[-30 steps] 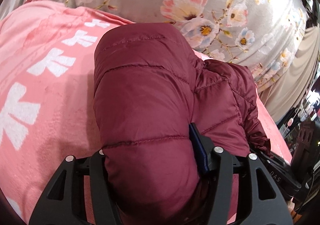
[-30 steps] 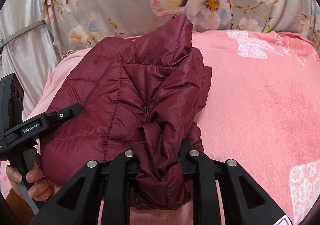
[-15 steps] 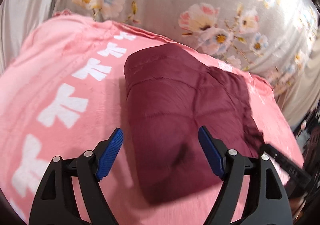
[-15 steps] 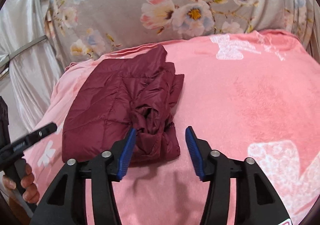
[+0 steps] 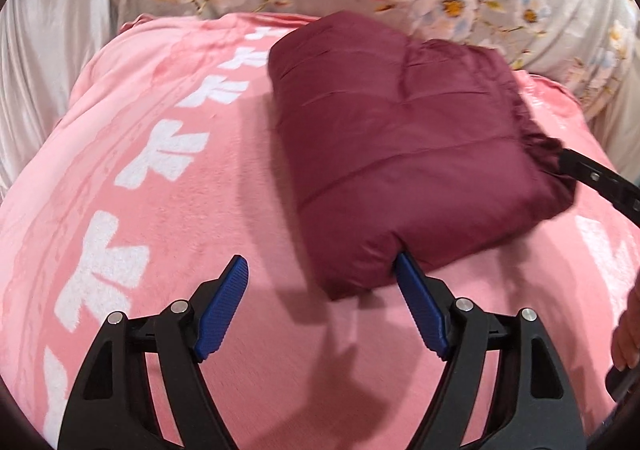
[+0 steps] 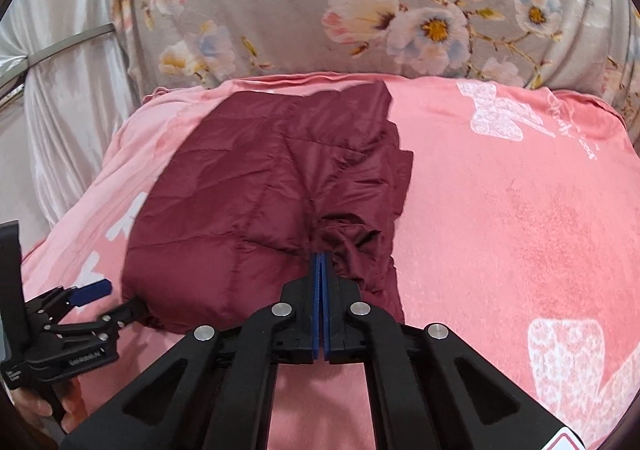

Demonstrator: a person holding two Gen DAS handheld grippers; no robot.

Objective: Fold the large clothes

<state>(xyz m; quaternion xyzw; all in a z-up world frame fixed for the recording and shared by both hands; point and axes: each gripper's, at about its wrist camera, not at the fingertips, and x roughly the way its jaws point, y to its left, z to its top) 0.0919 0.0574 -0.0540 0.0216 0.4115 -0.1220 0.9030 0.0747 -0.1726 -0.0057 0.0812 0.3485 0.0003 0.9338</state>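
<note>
**Grippers and folded jacket on pink blanket**

Grippers: two, black-framed with blue pads. Left gripper [image 5: 322, 278] stood with jaws spread wide and nothing clamped; its right pad [image 5: 420, 306] met the near edge of the jacket, its left pad [image 5: 222, 308] lay clear over bare blanket. Right gripper [image 6: 321, 270] had its pads pressed flat together, tips at the crumpled near edge of the jacket; no fabric could be seen caught between them.

Contents, largest first:

1. Floral cover [image 6: 320, 2]: grey cloth with pink, white and blue blossoms, rising behind the blanket across the whole back of both views.
2. Blanket [image 5: 160, 210]: pink plush with white printed motifs, spread as the working surface.
3. Curtain [image 6: 72, 98]: silvery, gathered, at the left edge of the right wrist view.
4. Jacket [image 5: 404, 142]: maroon, quilted, folded into a compact puffy block lying on the blanket near the floral cover. From the right wrist view [image 6: 256, 202] its smooth quilted panel lay on the left and loose crumpled folds on the right.
5. Hand [image 6: 48, 406]: partly visible at the lower left, gripping the left tool's handle.
</note>
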